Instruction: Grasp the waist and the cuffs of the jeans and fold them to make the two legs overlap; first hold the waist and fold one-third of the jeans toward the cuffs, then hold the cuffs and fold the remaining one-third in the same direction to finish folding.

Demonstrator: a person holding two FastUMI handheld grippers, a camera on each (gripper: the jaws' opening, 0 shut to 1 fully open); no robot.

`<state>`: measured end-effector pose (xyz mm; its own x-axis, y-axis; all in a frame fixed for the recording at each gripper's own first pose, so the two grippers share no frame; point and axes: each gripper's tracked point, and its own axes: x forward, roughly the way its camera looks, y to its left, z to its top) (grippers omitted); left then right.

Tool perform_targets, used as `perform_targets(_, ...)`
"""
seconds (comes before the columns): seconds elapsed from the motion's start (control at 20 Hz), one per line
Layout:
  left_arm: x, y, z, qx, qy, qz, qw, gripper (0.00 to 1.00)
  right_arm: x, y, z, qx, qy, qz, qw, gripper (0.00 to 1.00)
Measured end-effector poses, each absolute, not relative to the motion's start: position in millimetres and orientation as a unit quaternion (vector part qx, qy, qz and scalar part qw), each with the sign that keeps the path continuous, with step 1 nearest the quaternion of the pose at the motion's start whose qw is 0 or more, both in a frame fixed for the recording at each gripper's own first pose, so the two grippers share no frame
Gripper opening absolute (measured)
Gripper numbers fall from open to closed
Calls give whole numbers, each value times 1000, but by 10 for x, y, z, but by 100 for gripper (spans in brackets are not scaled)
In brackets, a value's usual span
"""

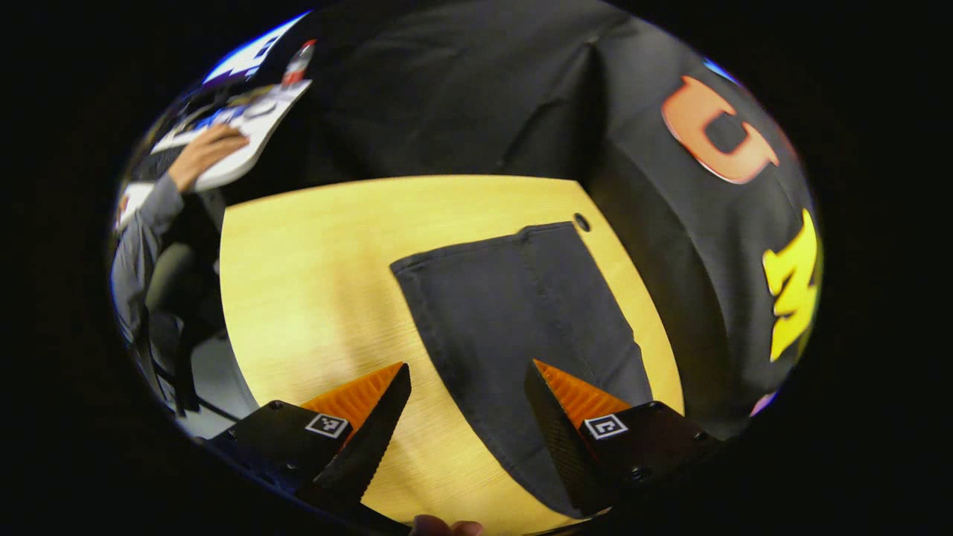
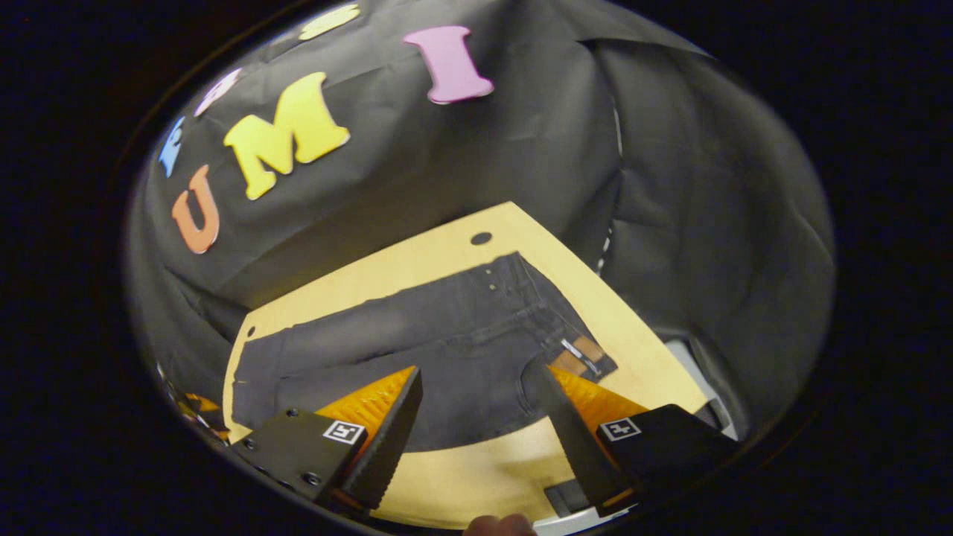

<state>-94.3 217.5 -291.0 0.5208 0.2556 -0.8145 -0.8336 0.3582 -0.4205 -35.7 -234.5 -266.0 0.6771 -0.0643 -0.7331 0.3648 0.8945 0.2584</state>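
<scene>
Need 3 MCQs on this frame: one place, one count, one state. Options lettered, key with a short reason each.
1. Where do the jeans lie?
A. flat on the table
B. hanging from a gripper
C. on the floor

2. How many round holes does the tabletop show in the right gripper view?
A. none
B. two
C. five

3. How do the left gripper and right gripper stand?
A. both shut on denim
B. one open, one shut
C. both open, holding nothing

Key:
1 A, the dark denim is spread on the pale wood.
2 B, one hole near the waist, one by the cuffs.
3 C, a wide gap shows between each pair of fingers.
</scene>
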Motion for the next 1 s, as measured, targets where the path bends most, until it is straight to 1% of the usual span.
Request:
perform_targets(0.1,-925,2178,-2842,-482,332,371,721,99,-415,-2424,-2757,216,393,-146,882,98)
perform_targets(0.15,-930,2200,-2819,-488,340,377,710,100,-425,-2495,-2797,223,397,-155,877,98)
perform_targets(0.2,-931,2214,-2832,-485,347,381,706,99,-434,-2547,-2828,230,400,-165,872,98)
perform_targets(0.25,-936,2255,-2850,-472,356,387,708,99,-432,-2589,-2837,237,403,-172,867,93)
perform_targets(0.3,-886,2323,-2936,-458,370,393,706,99,-428,-2641,-2872,244,408,-180,861,98)
perform_targets(0.35,-865,2344,-2985,-449,381,391,707,99,-427,-2677,-2925,250,414,-187,855,93)
perform_targets(0.4,-881,2402,-3040,-441,390,392,707,98,-414,-2733,-2956,253,417,-193,851,98)
perform_targets(0.5,-782,2446,-3034,-430,389,380,720,98,-361,-2845,-3001,247,417,-205,850,98)
perform_targets(0.65,-755,2459,-3041,-424,391,381,723,98,-261,-2955,-3009,254,403,-221,851,98)
perform_targets(0.8,-739,2479,-3060,-420,391,384,724,98,-182,-3032,-3074,243,397,-220,858,98)
perform_targets(1.0,-723,2514,-3035,-419,384,383,729,98,-244,-3131,-3245,262,404,-230,846,98)
